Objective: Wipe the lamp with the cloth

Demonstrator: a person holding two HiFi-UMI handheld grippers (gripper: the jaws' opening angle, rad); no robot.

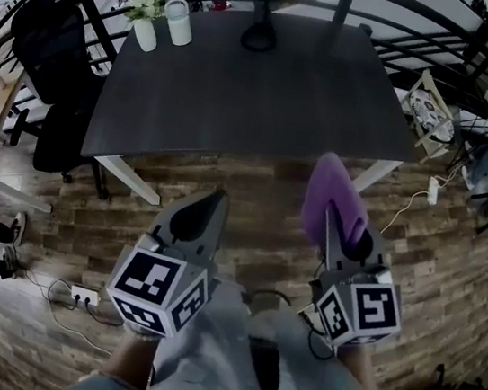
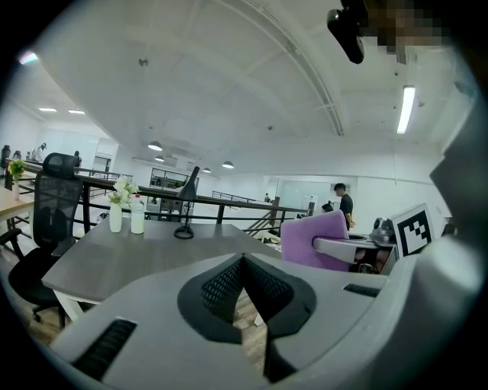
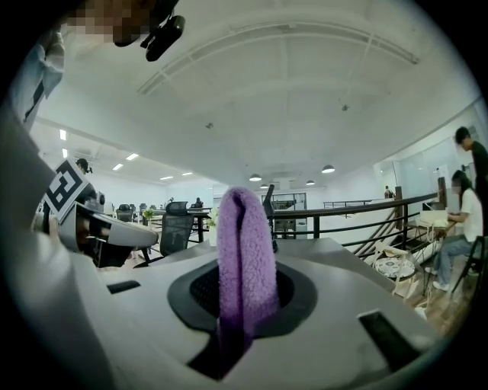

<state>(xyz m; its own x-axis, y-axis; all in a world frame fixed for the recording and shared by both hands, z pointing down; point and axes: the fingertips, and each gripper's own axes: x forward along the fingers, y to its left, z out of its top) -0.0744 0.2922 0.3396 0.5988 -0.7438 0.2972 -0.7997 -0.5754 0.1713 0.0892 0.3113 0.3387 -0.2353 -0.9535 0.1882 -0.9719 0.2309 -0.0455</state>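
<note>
The purple cloth [image 1: 333,192] is pinched between the jaws of the right hand-held gripper [image 1: 336,214]. It is folded over and stands up past the tips as a soft, fleecy loop. The left hand-held gripper [image 1: 218,197] is clenched on nothing, its smooth grey jaws meeting at the tip. Both hover above the wood-plank floor [image 1: 254,191], just short of the dark matte tabletop [image 1: 268,93]. The black lamp [image 1: 259,35], slim-stemmed on a round base, stands well apart at the far edge, near a white vase [image 1: 144,35] of flowers and a white bottle [image 1: 178,23].
</note>
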